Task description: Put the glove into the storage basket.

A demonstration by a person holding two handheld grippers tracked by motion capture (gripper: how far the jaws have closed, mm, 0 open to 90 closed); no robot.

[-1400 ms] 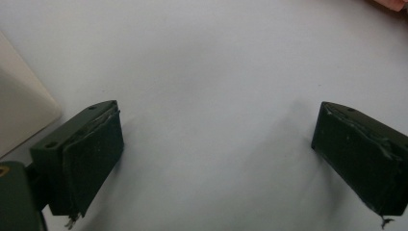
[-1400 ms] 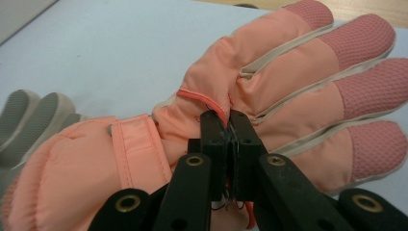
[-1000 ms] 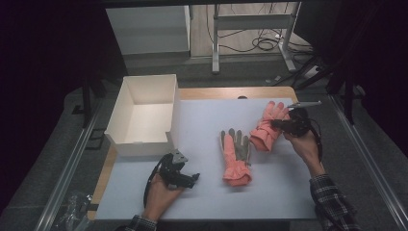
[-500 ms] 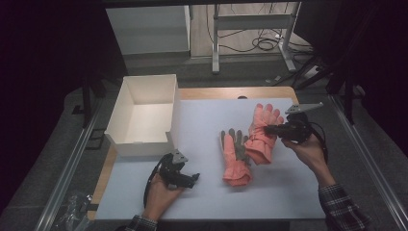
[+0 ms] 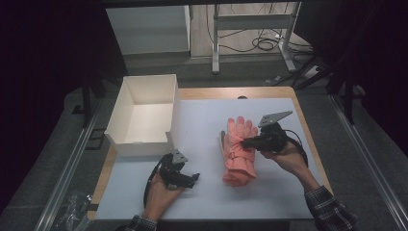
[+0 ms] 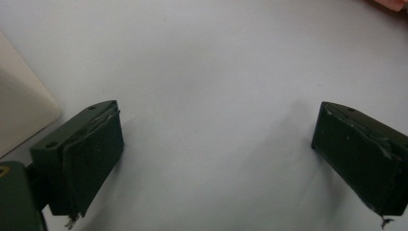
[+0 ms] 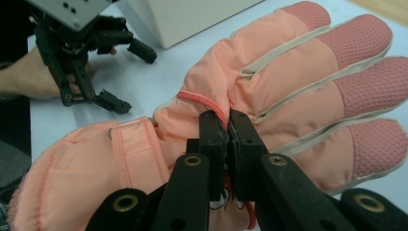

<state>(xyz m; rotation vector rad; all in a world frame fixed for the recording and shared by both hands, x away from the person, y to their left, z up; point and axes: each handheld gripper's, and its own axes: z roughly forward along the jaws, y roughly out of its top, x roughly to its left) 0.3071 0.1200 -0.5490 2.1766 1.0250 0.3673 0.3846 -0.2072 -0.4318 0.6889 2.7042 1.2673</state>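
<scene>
A padded salmon-pink glove [image 7: 269, 91], with textured mesh fingertips and pale piping, lies on top of a second pink glove [image 5: 236, 172] on the white mat [image 5: 202, 125], right of centre. The right gripper [image 7: 228, 126] is clenched on a fold of its fabric near the knuckles. The left gripper [image 5: 191, 179], jaws spread wide with nothing between them, rests on the mat well apart from the gloves. Just beside it stands an open white cardboard box [image 5: 120, 126], its interior bare.
</scene>
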